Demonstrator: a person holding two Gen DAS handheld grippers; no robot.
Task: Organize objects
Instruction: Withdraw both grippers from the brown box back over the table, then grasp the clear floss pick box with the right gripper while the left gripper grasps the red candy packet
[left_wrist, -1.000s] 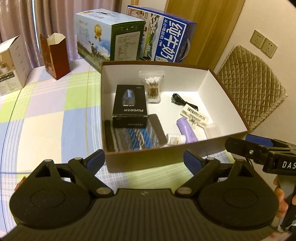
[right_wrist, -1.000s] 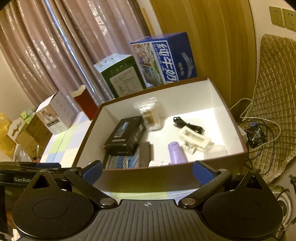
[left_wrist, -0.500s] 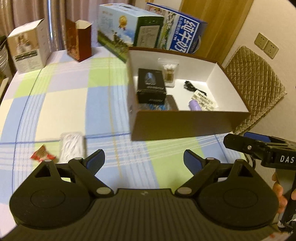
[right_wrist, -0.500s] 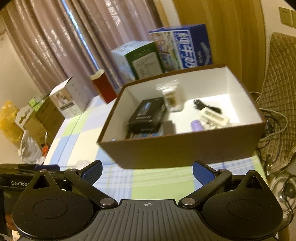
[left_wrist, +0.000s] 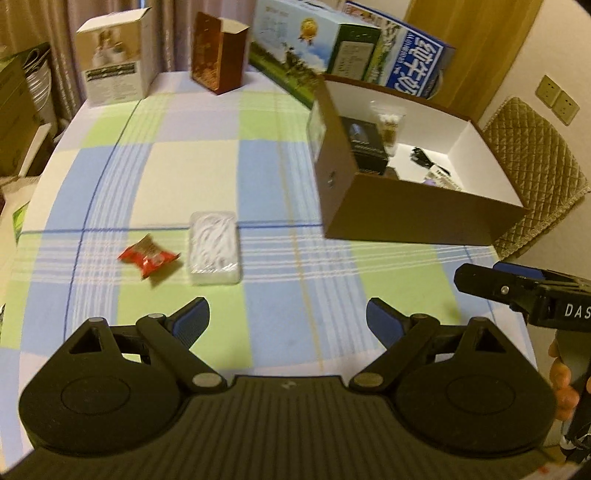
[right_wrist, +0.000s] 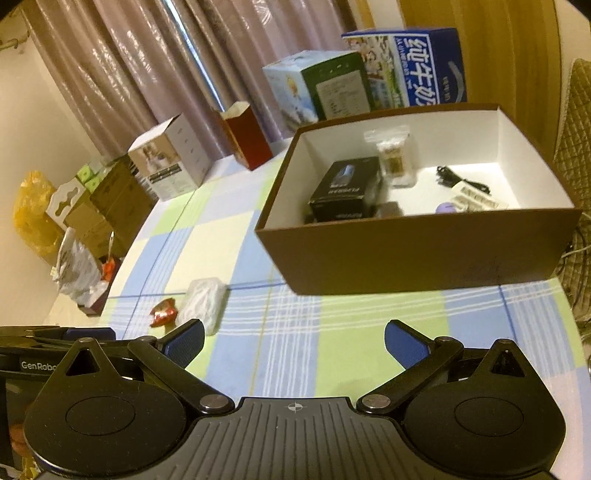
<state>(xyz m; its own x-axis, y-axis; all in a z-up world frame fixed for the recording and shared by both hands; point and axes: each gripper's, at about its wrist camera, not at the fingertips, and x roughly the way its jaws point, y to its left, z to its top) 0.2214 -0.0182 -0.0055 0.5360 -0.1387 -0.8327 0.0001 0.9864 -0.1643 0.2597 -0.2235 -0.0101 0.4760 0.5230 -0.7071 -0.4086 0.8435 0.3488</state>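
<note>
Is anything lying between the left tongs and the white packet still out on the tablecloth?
Nothing visible. The left tongs are open and empty, and only bare checked tablecloth lies between them and the white packet. The red wrapper lies beside the packet on its left, off the direct line.

Bare tablecloth (left_wrist: 280, 291) lies open between floss pack (left_wrist: 213, 248) and brown box (left_wrist: 413, 218).

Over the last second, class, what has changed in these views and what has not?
Both grippers, left gripper and right gripper, pulled back from the brown box, bringing the red snack packet and clear white packet into view. Nothing was grasped or released. Box contents and both open grippers stayed unchanged.
</note>
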